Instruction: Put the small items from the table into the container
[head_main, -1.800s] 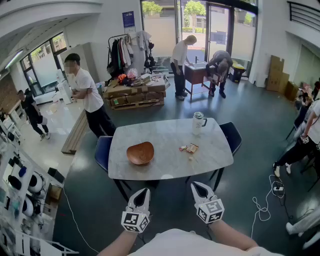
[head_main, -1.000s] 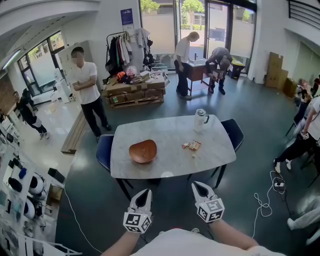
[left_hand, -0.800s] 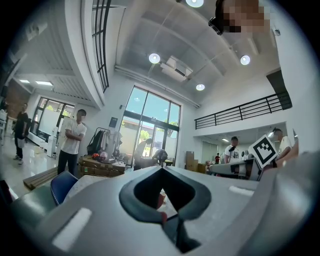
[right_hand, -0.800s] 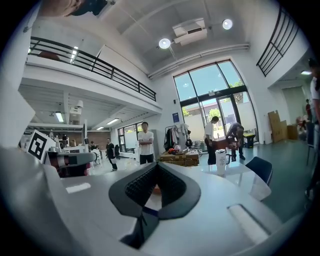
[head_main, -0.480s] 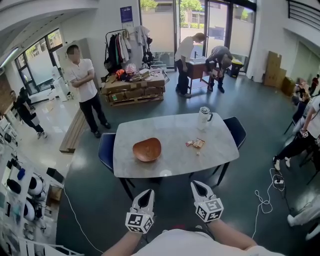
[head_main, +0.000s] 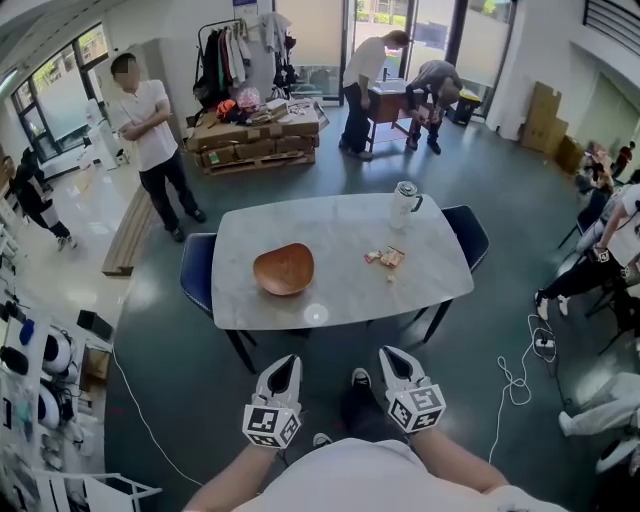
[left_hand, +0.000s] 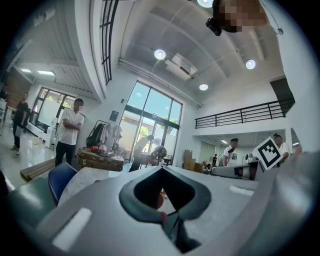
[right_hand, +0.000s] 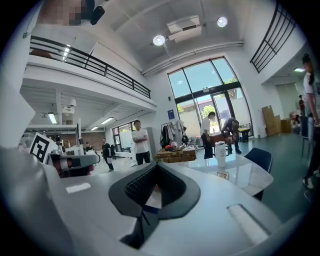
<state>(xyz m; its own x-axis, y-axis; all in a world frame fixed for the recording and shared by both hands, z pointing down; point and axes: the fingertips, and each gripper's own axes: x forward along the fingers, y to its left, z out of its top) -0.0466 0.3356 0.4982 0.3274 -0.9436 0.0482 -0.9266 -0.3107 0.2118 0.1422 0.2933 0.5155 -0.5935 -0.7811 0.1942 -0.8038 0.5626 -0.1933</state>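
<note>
Left gripper (head_main: 285, 364): jaws pressed together with nothing between them, held off the tabletop in front of its near edge, as in the earlier frames
Right gripper (head_main: 392, 356): jaws likewise closed on nothing, beside the left one and short of the near edge, its pose unchanged
Small items (head_main: 384, 258): a little cluster right of the tabletop's centre, toward the right edge, in the same spot as before
Wooden bowl (head_main: 283, 268): left of the tabletop's centre, nearer the near edge than the far one, well apart from the small items and not moved
Tumbler (head_main: 404, 204): upright by the far edge, toward the far right corner, where it stood earlier
Table (head_main: 330, 225): sits higher in the head view than it did and looks slightly larger
Shoes (head_main: 360, 378): the wearer's feet now show on the floor between the two grippers, where bare floor showed before
Standing person (head_main: 150, 135): white shirt, arms folded, upright beyond the far left corner; earlier this person was bent forward and closer to the left chair (head_main: 197, 270)
</note>
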